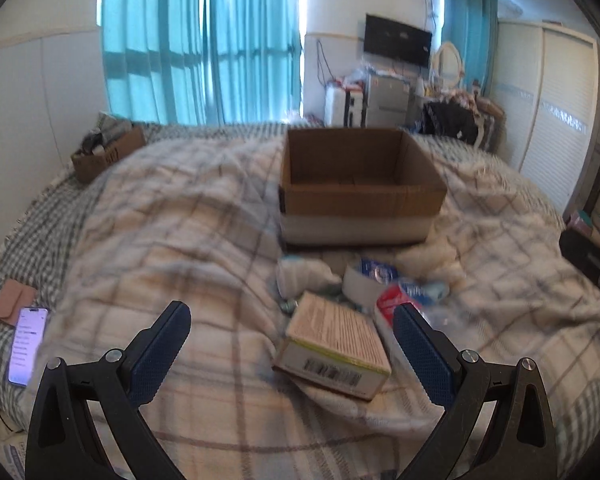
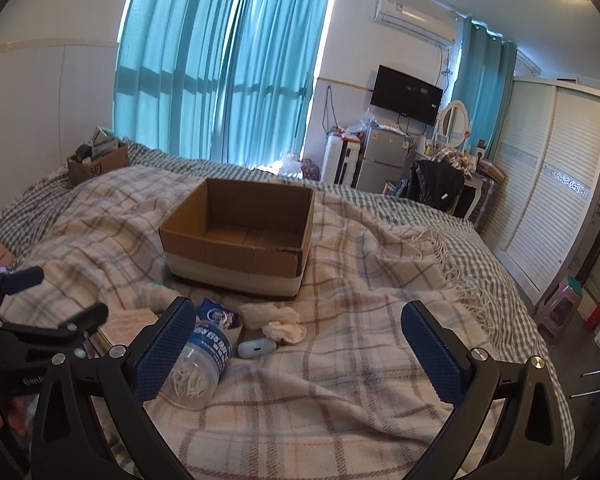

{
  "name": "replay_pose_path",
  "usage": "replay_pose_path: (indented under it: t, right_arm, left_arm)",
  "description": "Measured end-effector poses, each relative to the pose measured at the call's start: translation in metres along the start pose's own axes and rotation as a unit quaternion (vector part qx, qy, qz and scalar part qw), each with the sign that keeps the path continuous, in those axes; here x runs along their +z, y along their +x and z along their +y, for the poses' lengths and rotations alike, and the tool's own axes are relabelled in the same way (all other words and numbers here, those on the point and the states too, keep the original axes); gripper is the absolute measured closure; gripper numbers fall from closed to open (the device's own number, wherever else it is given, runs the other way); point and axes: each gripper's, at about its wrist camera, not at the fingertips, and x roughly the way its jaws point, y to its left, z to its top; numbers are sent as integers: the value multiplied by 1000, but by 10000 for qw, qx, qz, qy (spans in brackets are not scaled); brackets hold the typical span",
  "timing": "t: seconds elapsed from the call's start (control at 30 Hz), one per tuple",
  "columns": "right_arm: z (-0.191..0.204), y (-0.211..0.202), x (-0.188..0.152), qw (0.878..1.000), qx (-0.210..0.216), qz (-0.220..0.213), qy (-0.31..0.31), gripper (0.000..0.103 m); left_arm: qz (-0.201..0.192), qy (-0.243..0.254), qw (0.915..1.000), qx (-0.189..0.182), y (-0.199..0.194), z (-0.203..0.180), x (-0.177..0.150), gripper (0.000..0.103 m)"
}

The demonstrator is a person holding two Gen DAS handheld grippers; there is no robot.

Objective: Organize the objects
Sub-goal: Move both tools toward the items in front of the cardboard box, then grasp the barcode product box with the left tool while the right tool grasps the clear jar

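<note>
An open, empty cardboard box (image 1: 360, 196) stands on the plaid blanket, also in the right wrist view (image 2: 240, 248). In front of it lies a small pile: a flat white carton with a barcode (image 1: 334, 344), a roll of tape (image 1: 366, 280), a clear cotton-swab jar (image 2: 202, 360), a white earbud case (image 2: 256, 347), and crumpled white cloth (image 2: 278, 322). My left gripper (image 1: 292, 316) is open above the carton. My right gripper (image 2: 300, 312) is open, low over the blanket, right of the jar. The left gripper also shows at the left edge of the right wrist view (image 2: 56, 300).
A lit phone (image 1: 26, 346) and a pink pouch (image 1: 12, 306) lie on the bed's left edge. A smaller filled cardboard box (image 2: 98, 160) sits at the far left corner. Fridge, desk, chair and wardrobe (image 2: 540, 200) stand beyond the bed. A stool (image 2: 560, 304) stands on the floor right.
</note>
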Motion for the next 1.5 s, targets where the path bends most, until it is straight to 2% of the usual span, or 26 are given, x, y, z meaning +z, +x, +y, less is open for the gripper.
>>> replay_pose_path:
  t: [0.37, 0.47, 0.5, 0.6, 0.8, 0.97, 1.07, 1.2, 1.27, 1.4, 1.5]
  right_arm:
    - [0, 23, -15, 9992, 90, 384, 18, 0]
    - [2, 26, -17, 9989, 98, 454, -12, 0]
    - [4, 28, -18, 9988, 105, 483, -26, 0]
    - [9, 31, -19, 9983, 126, 557, -122, 0]
    - [22, 34, -20, 9978, 164, 591, -264, 0]
    - [45, 47, -22, 9956, 125, 832, -424, 0]
    - [59, 61, -23, 9931, 312, 1075, -348, 0]
    - [83, 86, -30, 9857, 539, 1530, -448, 1]
    - [93, 97, -35, 9827, 510, 1697, -537, 6]
    - [96, 114, -44, 9774, 440, 2013, -471, 24]
    - [98, 118, -50, 9738, 545, 2149, -495, 35]
  left_arm:
    - [740, 756, 9942, -194, 33, -25, -26, 2]
    - [905, 936, 9913, -189, 42, -32, -27, 15]
    - [961, 985, 9904, -151, 46, -34, -27, 25]
    - [753, 914, 9928, -153, 41, -32, -26, 26]
    - [44, 509, 9985, -206, 3, -12, -6, 26]
    - [-451, 217, 9987, 49, -20, 23, 16, 26]
    - [-547, 114, 9981, 276, -21, 40, 21, 26]
    - [-463, -70, 9986, 261, -16, 56, 19, 26]
    - [-426, -100, 9988, 232, -13, 59, 19, 26]
    - [-449, -71, 9987, 213, -12, 59, 17, 26]
    - [-454, -35, 9987, 208, -12, 57, 15, 26]
